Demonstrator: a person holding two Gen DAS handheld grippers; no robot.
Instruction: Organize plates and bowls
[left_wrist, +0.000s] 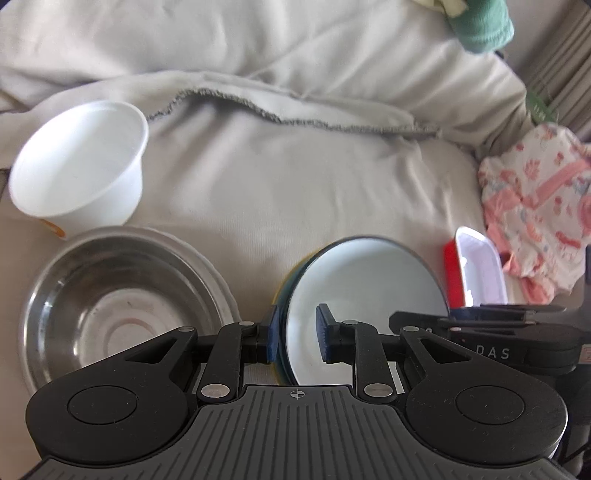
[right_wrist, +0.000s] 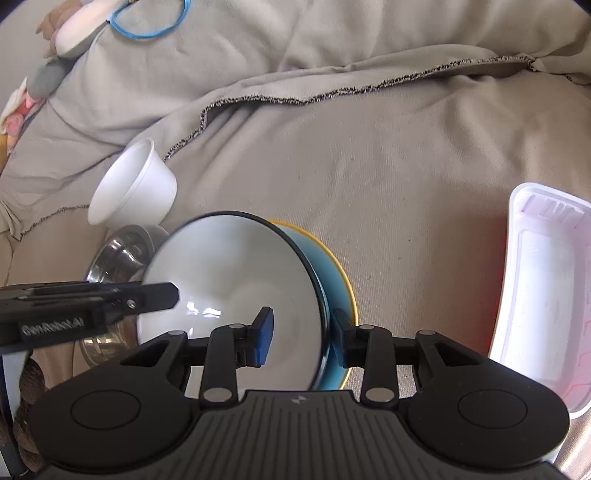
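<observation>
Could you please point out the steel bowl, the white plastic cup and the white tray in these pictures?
steel bowl (left_wrist: 122, 314): left wrist view, on its inner bottom.
white plastic cup (left_wrist: 79, 166): left wrist view, on its inner wall.
white tray (right_wrist: 543, 295): right wrist view, on its inner floor.

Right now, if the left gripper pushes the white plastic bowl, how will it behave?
The white plastic bowl looks thin-walled, so probably light and easily shoved. It already leans on the steel bowl over soft bedding, so it may tip or roll. Its smooth walls may flex under a pinch.
</observation>
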